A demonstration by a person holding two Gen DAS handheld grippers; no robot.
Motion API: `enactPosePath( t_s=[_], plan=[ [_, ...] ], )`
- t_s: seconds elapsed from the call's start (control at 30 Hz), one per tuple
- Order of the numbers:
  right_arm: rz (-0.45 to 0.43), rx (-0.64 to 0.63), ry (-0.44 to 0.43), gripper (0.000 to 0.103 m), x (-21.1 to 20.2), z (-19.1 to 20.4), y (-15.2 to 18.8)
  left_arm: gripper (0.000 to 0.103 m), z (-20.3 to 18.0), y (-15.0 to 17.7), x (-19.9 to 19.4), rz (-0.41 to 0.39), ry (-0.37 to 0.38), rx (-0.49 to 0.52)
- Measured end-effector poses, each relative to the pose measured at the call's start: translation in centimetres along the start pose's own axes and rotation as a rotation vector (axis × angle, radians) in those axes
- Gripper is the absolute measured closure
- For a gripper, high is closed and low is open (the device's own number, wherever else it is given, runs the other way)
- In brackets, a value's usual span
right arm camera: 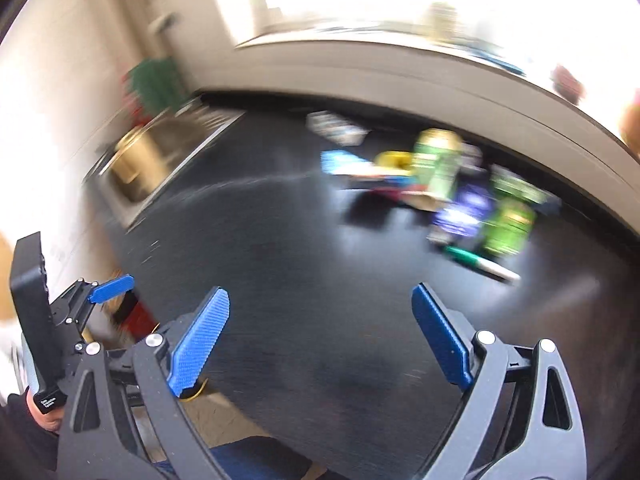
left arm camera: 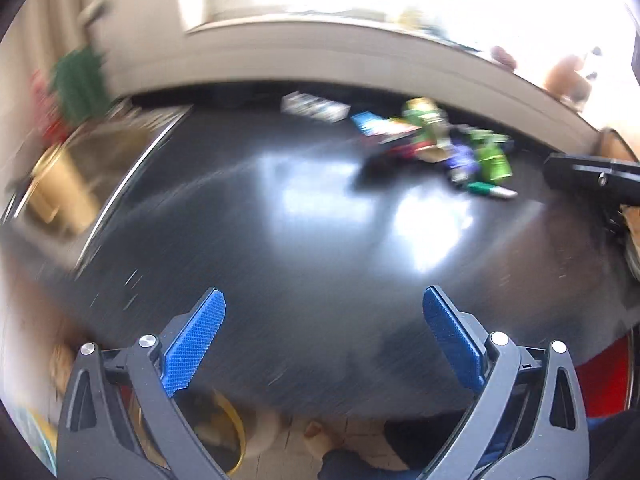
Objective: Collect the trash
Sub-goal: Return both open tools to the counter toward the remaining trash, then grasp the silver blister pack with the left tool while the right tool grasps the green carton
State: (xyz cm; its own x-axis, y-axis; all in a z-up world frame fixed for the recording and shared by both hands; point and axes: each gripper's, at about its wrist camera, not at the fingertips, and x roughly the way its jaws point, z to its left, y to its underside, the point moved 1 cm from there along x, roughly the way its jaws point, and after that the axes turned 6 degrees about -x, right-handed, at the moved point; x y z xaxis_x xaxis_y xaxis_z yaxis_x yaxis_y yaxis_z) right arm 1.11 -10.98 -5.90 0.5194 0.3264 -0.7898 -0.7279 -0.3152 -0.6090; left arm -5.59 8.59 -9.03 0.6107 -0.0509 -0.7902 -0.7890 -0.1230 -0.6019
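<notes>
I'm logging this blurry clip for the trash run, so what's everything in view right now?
Counter: one, glossy black, foreground.
Trash pile: count unclear, mixed colours, far right of counter.
Green cans: at least two, in the pile.
Marker: one, green and white, pile's near edge.
Sink: one, steel, left of counter.
Gold pot: one, in the sink.
Left gripper: blue pads, open, empty.
Right gripper: blue pads, open, empty.

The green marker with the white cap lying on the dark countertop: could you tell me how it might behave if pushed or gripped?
The green marker with the white cap looks slim and round, lying flat on the glossy dark countertop, so a push would probably roll or skid it. It seems rigid and light; wide pads might struggle with something so low.
</notes>
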Motion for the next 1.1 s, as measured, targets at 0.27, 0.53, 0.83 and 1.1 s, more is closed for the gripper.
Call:
enactPosePath(
  t_s=[0.27,0.53,0.83,1.1],
  plan=[
    [-0.046,0.198,0.051,0.013,-3.3,-9.1,2.0,0.007,-9.3,-4.0,2.7,-0.014,0.082,0.212],
    [-0.023,0.255,0.025,0.013,-1.7,-12.0,0.8,0.007,-10.2,-7.5,5.1,-0.033,0.071,0.313],
    [0.023,0.342,0.018,0.013,2.9,-16.6,-2.3,0.007,-7.1,-16.7,10.8,-0.050,-0.007,0.341],
    [0.096,0.391,0.056,0.013,9.2,-20.0,-4.6,0.007,-0.2,-25.7,23.0,0.208,-0.104,-0.231]
  ],
)
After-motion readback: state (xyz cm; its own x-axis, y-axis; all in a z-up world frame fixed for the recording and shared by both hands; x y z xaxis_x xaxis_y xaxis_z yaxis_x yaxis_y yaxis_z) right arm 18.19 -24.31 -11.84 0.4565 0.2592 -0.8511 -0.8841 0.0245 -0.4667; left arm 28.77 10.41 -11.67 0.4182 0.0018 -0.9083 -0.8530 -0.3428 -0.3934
